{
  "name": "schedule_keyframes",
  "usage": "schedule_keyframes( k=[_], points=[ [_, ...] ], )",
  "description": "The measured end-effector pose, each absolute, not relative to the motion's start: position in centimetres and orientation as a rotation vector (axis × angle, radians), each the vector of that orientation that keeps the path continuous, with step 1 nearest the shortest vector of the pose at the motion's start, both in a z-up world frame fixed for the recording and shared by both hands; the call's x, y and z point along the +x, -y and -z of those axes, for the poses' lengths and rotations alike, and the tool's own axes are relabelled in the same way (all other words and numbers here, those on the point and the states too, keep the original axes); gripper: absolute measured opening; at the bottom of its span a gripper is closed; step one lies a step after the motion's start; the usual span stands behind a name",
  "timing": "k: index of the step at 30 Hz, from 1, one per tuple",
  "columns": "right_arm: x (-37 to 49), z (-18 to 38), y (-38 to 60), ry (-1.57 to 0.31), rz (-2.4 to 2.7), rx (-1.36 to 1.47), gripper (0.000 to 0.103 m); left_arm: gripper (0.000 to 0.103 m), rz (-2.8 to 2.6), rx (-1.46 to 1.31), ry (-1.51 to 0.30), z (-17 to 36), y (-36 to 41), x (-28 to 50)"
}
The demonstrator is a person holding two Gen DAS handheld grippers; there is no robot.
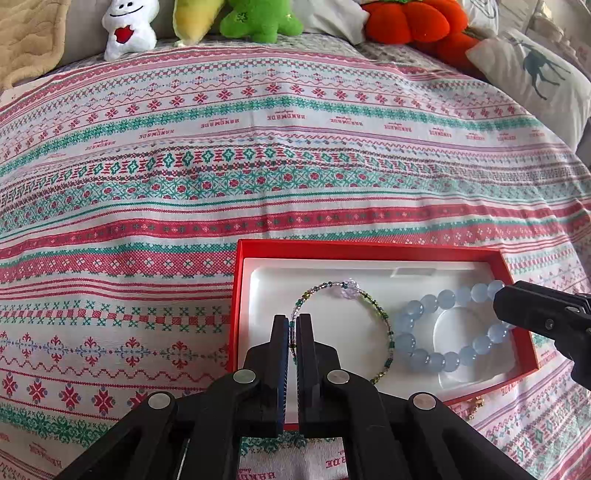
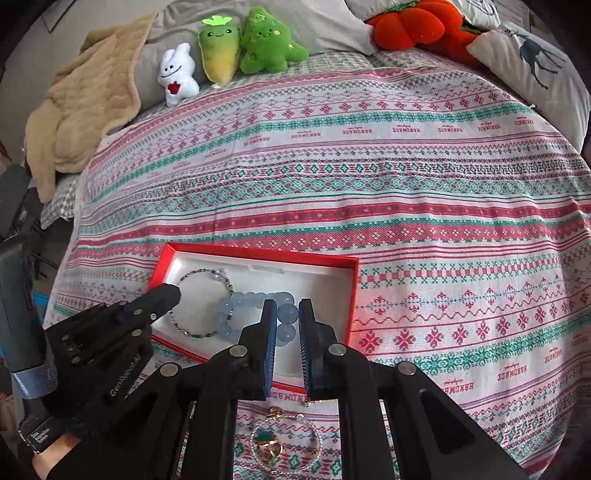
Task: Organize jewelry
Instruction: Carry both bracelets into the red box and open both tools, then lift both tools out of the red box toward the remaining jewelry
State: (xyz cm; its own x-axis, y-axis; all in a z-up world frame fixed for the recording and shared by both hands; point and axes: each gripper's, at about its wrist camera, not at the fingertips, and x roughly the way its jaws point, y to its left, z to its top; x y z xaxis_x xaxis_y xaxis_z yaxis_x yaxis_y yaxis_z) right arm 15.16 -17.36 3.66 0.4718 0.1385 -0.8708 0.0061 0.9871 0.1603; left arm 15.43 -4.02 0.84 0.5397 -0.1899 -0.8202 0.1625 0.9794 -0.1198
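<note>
Left wrist view. The left tongs (image 1: 293,325) are nearly pressed together, pinching the near-left arc of the thin seed-bead bracelet (image 1: 345,291), whose strand runs through the narrow slot between the pads. That bracelet lies in the left half of the white insert of the red box (image 1: 369,248), which sits on the patterned bedspread (image 1: 258,177). The blue bead bracelet (image 1: 428,332) lies in the right half of the same insert, just beside the thin one. The right tongs (image 1: 496,301) enter from the right edge, tip over the far-right beads of the blue bracelet; from here I cannot tell their gap. A small gold piece (image 1: 476,404) lies on the bedspread just off the near right edge of the box. Plush toys (image 1: 258,18) line the far side of the bed; a deer-print pillow (image 1: 535,70) is far right.

Right wrist view. The right tongs (image 2: 288,308) are spread a little, pads apart, hovering over the right side of the blue bead bracelet (image 2: 240,306); beads show in the gap, and contact cannot be confirmed. The left tongs (image 2: 176,291) reach in from the left, tip at the thin seed-bead bracelet (image 2: 201,273) inside the red box (image 2: 258,254). Near the camera, on the bedspread (image 2: 406,184) outside the box, lies a charm bracelet (image 2: 284,443) with gold and green pendants. A beige blanket (image 2: 85,103) lies far left.
</note>
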Motion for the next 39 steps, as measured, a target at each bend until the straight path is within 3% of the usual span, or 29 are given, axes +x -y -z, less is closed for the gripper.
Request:
schedule_keyframes(
  k=[2, 5, 6, 9, 16, 18, 24, 28, 39],
  points=[
    [15.1, -3.6, 17.7, -1.079, -0.067, 0.136, 0.012, 0.001, 0.203, -0.026, -0.978, -1.1, 4.1, 15.2],
    [15.0, -3.8, 18.4, -1.080, -0.059, 0.162, 0.014, 0.016, 0.213, -0.036, -0.984, -1.5, 4.2, 14.8],
    [15.0, -4.0, 18.7, -1.085, -0.060, 0.174, 0.018, 0.022, 0.213, -0.037, -0.983, -1.6, 4.2, 14.6],
    [14.5, -4.5, 19.3, -1.087, -0.074, 0.212, 0.044, 0.033, 0.219, -0.038, -0.979, -2.1, 4.2, 13.9],
    [12.6, -5.9, 19.6, -1.076, -0.093, 0.202, 0.045, 0.070, 0.211, -0.054, -0.981, -3.2, 3.4, 12.0],
    [11.9, -6.0, 19.5, -1.083, -0.093, 0.193, 0.046, 0.085, 0.190, -0.060, -1.004, -3.1, 3.0, 11.6],
    [9.9, -5.8, 19.3, -1.111, -0.098, 0.155, 0.058, 0.102, 0.155, -0.054, -1.070, -2.4, 1.9, 10.1],
    [8.9, -5.2, 19.0, -1.134, -0.103, 0.129, 0.064, 0.102, 0.146, -0.037, -1.093, -1.8, 1.0, 9.1],
    [6.6, -3.2, 18.2, -1.198, -0.129, 0.071, 0.064, 0.102, 0.135, 0.003, -1.118, 0.2, -1.2, 6.4]
  ],
)
